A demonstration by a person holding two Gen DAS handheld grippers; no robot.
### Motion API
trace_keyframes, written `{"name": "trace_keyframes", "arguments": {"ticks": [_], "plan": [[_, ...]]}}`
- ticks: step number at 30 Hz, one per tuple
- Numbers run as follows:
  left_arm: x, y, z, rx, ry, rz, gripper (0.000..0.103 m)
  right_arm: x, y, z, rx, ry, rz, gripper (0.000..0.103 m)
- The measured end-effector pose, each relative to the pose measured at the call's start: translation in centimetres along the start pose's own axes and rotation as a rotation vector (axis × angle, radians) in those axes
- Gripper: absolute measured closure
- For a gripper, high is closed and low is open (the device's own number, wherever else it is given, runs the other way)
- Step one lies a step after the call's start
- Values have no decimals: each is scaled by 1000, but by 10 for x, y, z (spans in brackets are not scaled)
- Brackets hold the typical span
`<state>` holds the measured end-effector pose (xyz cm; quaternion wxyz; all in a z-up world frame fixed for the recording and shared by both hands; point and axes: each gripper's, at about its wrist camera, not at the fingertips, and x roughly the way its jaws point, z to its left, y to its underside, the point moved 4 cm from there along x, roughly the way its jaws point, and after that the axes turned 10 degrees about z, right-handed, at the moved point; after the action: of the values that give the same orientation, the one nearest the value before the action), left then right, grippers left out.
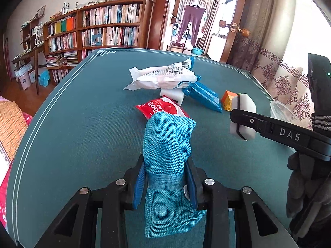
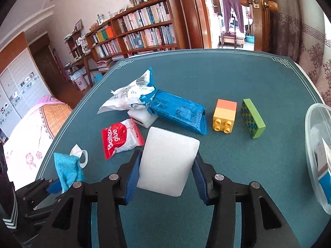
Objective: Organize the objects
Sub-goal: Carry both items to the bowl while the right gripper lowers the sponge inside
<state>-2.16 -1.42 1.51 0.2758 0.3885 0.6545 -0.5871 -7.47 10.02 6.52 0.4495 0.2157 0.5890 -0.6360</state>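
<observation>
My left gripper point(image 1: 165, 163) is shut on a turquoise woven cloth point(image 1: 167, 136), which stands up bunched between the blue pads; the right wrist view shows that cloth point(image 2: 68, 169) with a white tag at the lower left. My right gripper point(image 2: 167, 159) is shut on a white foam block point(image 2: 167, 165), pads on both of its sides. In the left wrist view the same foam block point(image 1: 246, 103) hangs off the table, pinched in the right gripper point(image 1: 238, 122). On the table lie a red balloon-glue packet point(image 2: 122, 138), a white-and-blue packet point(image 2: 128, 95) and a blue packet point(image 2: 178, 111).
A second white block point(image 2: 142, 119) sits under the packets. A yellow-and-orange brick point(image 2: 224, 116) and a green block point(image 2: 252, 118) stand to the right. A clear plastic container point(image 2: 318, 155) is at the right edge of the green table cover point(image 2: 227, 72). Bookshelves and a bed surround the table.
</observation>
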Motion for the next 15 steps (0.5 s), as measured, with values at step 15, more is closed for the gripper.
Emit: {"name": "trace_keyframes", "arguments": {"ticks": [15], "plan": [[-1,-6,-46,86,5,-4,66,-80,25,-67,100,36,-123,54]]}}
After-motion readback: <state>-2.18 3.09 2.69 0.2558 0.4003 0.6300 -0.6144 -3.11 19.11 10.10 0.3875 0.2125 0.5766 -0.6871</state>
